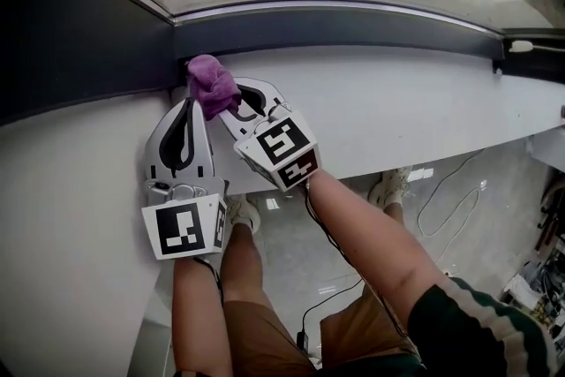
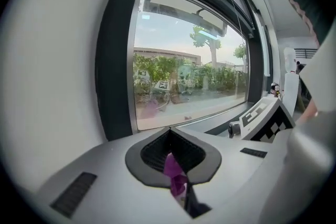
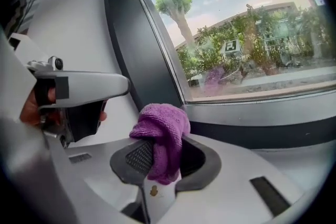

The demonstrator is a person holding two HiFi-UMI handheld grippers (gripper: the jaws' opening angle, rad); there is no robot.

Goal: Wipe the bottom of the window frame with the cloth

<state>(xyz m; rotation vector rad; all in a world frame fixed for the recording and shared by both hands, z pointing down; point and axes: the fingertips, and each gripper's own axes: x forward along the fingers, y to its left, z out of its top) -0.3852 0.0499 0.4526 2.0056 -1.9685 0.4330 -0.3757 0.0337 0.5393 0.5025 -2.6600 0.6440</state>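
Note:
The purple cloth (image 1: 212,86) is bunched at the left end of the white sill (image 1: 397,101). It lies against the dark bottom window frame (image 1: 353,24), in the corner. My right gripper (image 1: 237,101) is shut on the cloth; in the right gripper view the cloth (image 3: 160,136) bulges out over the jaws. My left gripper (image 1: 192,101) lies beside it on the left and touches the cloth. In the left gripper view a thin strip of the cloth (image 2: 173,173) is pinched between its shut jaws. The bottom frame (image 3: 273,128) runs off to the right under the glass.
A dark upright frame post (image 1: 79,40) closes the corner on the left. A small white fitting (image 1: 521,46) sits on the frame at the far right. Below the sill's edge are the person's legs, shoes and a cable (image 1: 455,199) on the floor.

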